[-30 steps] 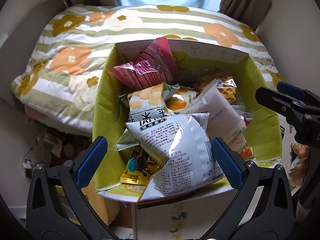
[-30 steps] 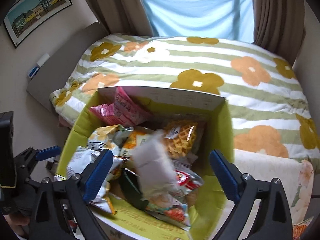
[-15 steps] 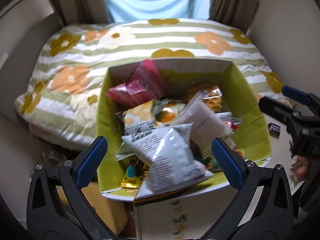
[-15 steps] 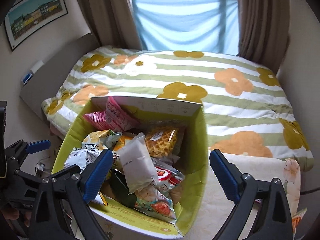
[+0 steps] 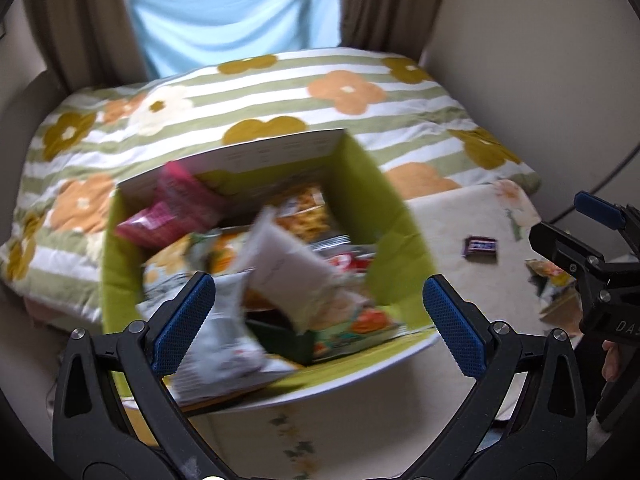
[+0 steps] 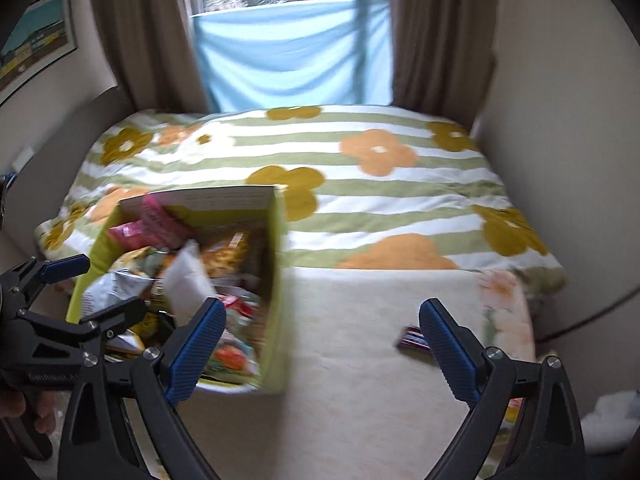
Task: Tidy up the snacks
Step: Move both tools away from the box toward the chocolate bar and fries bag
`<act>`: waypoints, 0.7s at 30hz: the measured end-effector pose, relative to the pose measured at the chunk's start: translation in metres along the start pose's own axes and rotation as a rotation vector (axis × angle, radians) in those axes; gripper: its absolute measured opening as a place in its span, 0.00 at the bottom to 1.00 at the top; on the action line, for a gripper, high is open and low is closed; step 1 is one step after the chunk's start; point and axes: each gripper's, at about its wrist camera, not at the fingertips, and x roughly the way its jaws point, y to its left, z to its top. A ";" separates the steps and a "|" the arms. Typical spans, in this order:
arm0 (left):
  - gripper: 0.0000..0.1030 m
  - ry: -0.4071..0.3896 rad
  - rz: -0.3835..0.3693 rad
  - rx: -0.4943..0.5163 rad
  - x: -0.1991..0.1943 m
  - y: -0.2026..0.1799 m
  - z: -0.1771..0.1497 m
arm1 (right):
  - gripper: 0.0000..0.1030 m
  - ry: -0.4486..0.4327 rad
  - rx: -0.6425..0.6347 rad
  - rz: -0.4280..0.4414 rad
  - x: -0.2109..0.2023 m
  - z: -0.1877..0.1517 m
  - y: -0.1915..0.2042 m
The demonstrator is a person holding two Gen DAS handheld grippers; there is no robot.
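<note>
A green cardboard box full of snack bags stands on a cream table. A white bag lies on top, with a pink bag at the back and a silver-white bag at the front. A small dark candy bar lies on the table to the right of the box. My left gripper is open and empty before the box. My right gripper is open and empty over the table, right of the box.
A bed with a green-striped flowered cover lies behind the table. More snack wrappers lie at the table's right edge. Curtains and a window are at the back. A cable runs along the right wall.
Both grippers have pulled back from the box and swung right. The table top and the candy bar have come into view. The white bag has settled in the box.
</note>
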 end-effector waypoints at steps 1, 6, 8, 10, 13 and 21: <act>1.00 -0.002 -0.010 0.010 0.000 -0.011 0.002 | 0.93 -0.005 0.007 -0.020 -0.004 -0.004 -0.010; 1.00 -0.011 -0.030 0.045 0.001 -0.059 0.008 | 0.94 -0.006 0.031 -0.100 -0.018 -0.026 -0.059; 1.00 -0.011 -0.033 0.051 0.004 -0.081 0.011 | 0.94 0.003 0.040 -0.114 -0.022 -0.036 -0.080; 1.00 -0.005 -0.039 0.055 0.008 -0.105 0.012 | 0.94 0.013 0.045 -0.128 -0.023 -0.046 -0.104; 1.00 0.013 -0.046 0.070 0.018 -0.135 0.012 | 0.93 0.033 0.049 -0.147 -0.024 -0.061 -0.133; 1.00 0.081 -0.059 0.047 0.067 -0.209 0.007 | 0.94 0.080 0.065 -0.146 -0.013 -0.095 -0.197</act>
